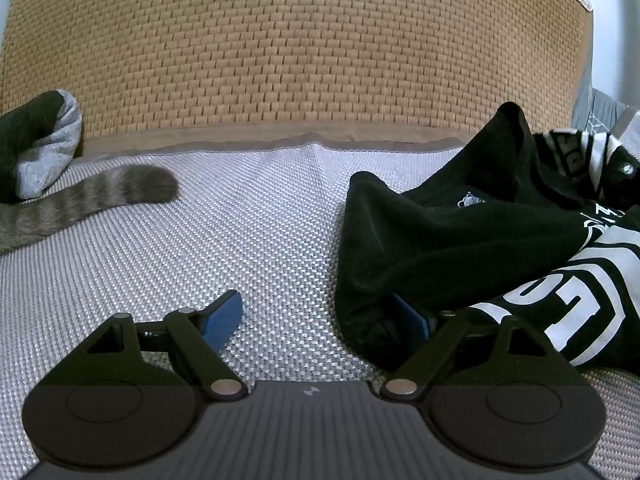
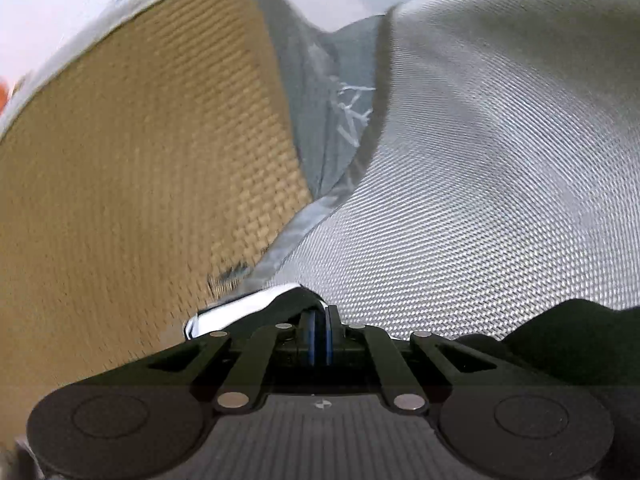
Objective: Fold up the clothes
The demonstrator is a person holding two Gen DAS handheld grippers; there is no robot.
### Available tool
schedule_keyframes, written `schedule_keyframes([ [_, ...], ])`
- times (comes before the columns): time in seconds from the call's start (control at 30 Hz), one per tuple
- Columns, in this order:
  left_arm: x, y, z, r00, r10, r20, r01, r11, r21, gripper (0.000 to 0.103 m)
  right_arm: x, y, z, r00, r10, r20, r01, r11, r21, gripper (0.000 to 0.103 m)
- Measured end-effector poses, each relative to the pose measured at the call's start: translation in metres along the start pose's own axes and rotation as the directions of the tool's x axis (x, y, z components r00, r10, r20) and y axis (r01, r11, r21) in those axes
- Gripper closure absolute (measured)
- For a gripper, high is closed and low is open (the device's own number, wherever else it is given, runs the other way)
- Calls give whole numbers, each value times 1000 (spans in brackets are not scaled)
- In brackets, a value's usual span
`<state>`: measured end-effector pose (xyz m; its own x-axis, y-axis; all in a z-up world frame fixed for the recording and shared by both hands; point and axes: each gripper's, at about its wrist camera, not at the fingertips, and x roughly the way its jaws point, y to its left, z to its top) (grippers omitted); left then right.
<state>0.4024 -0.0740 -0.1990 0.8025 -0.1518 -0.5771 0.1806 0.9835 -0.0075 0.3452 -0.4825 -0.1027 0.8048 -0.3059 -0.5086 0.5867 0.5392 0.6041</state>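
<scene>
Item: black garment (image 1: 460, 240) w/ white print, heaped at right of frame on silver woven mat (image 1: 260, 240). Left gripper (image 1: 320, 320): jaws spread wide, nothing clamped. Right gripper (image 2: 320, 316): pads closed on black-and-white fabric edge (image 2: 260, 304).

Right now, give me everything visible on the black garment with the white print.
The black garment looks like soft knit, crumpled in a peaked heap on the silver woven mat, not yet folded. Large white block lettering shows on its right side, with a small white logo higher up. Its lower edge drapes over one blue pad of the open left gripper; the other pad is clear of it. The right gripper is shut on a black-and-white fold of it.
</scene>
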Motion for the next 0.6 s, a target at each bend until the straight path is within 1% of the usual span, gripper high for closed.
schedule_keyframes([
  [0.13,10,-1,12,999,18,-43,-17,1000,26,4,-4,-7,0,1000,-10,24,9,999,50,97],
  [0.27,20,-8,24,996,62,-62,-59,997,48,3,-6,-14,4,998,-23,53,18,995,98,97],
  [0.37,25,-14,30,995,75,-58,-72,996,57,9,-12,-22,7,995,-39,88,26,990,141,97],
  [0.4,26,-17,32,996,74,-55,-71,995,65,17,-12,-23,7,995,-42,88,28,988,151,97],
  [0.43,28,-22,36,996,71,-52,-67,994,81,29,-11,-24,7,995,-42,86,28,987,159,97],
  [0.47,30,-27,40,996,68,-52,-63,993,104,35,-11,-25,8,996,-43,83,28,986,166,97],
  [0.53,37,-37,49,996,62,-63,-52,987,154,58,-12,-24,8,995,-45,87,29,985,170,97],
  [0.57,40,-42,54,996,52,-73,-39,983,178,63,-13,-23,8,995,-45,91,29,985,171,97],
  [0.6,43,-47,57,996,42,-83,-25,979,201,70,-13,-23,8,995,-46,90,29,984,173,97],
])
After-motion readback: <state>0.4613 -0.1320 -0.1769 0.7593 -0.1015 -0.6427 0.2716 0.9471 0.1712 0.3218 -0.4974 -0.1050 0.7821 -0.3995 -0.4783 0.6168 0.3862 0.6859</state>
